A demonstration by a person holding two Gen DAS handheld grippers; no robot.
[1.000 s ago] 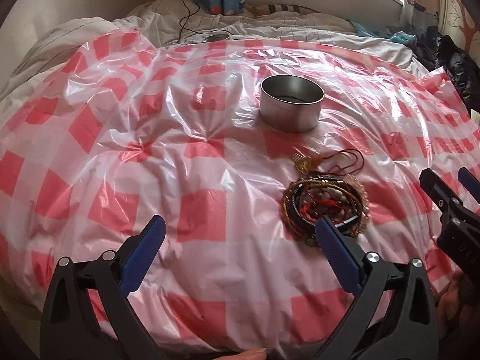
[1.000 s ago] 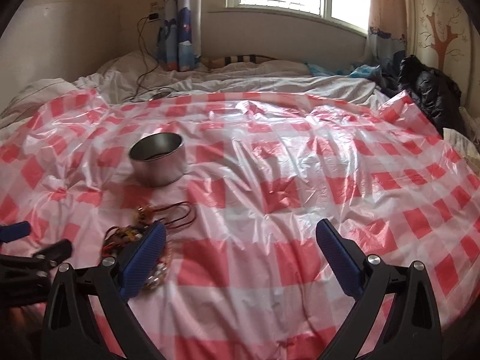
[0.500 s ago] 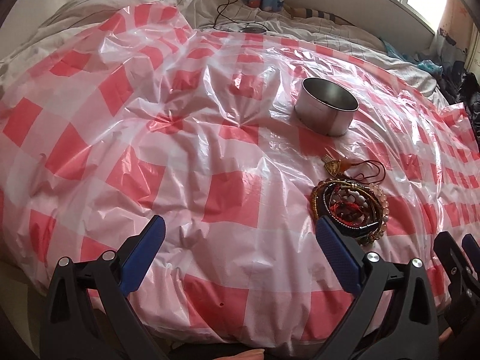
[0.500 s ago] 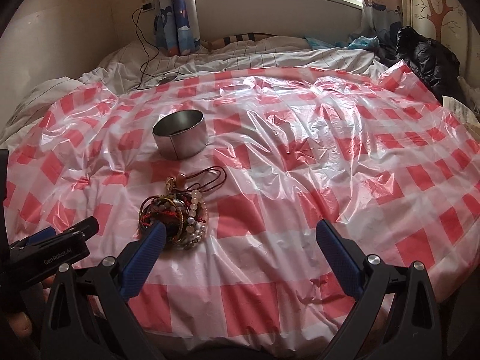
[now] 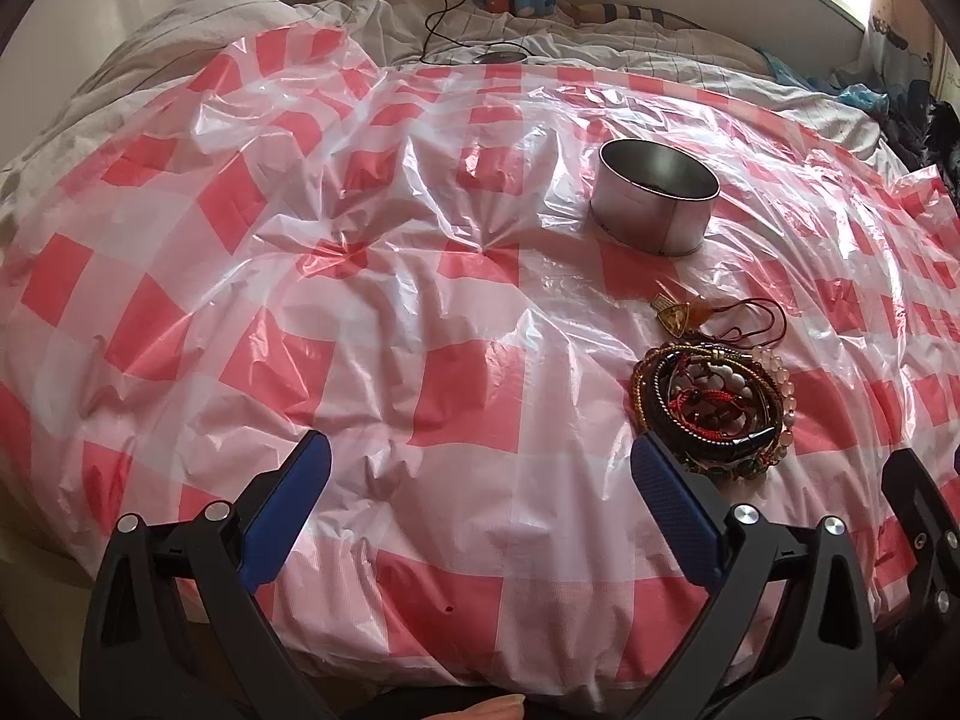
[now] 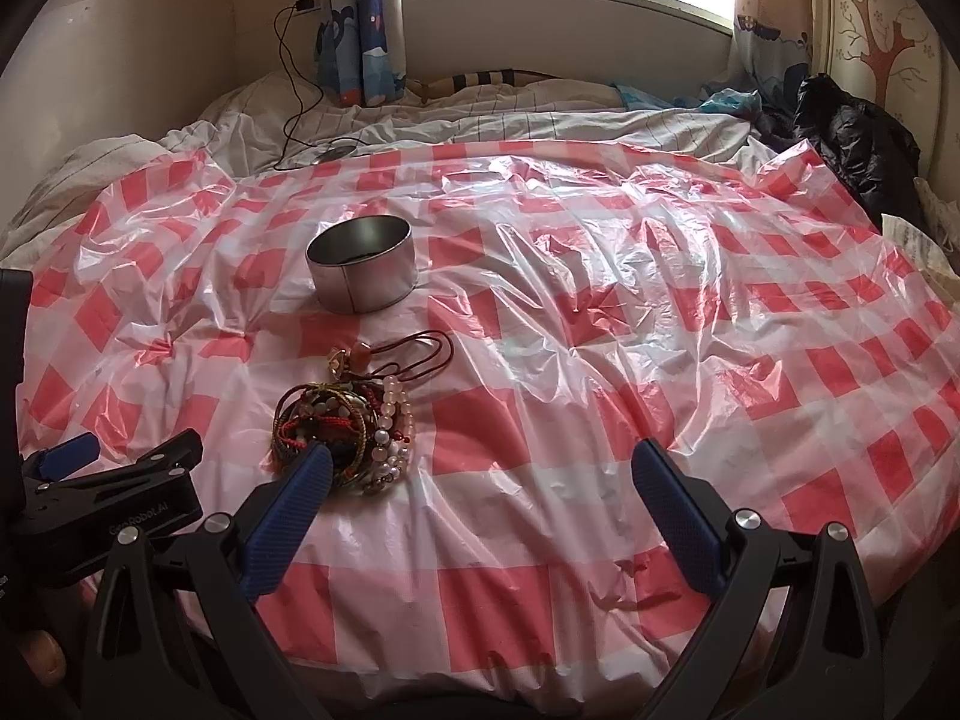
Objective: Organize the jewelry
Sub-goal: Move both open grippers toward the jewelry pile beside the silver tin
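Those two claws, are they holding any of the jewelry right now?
No. The left claw and right claw are both open and empty; the pile of bracelets lies untouched on the checked sheet.

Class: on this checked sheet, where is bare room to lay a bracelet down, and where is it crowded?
Bare: the red-and-white checked plastic sheet right of the round metal tin, and left of it. Crowded: the strip from tin to tangled bracelet pile.

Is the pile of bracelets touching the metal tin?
Apart. The right wrist view shows checked plastic sheet between the pile of bracelets and the metal tin, with the red-cord pendant lying in that gap; the left wrist view agrees.
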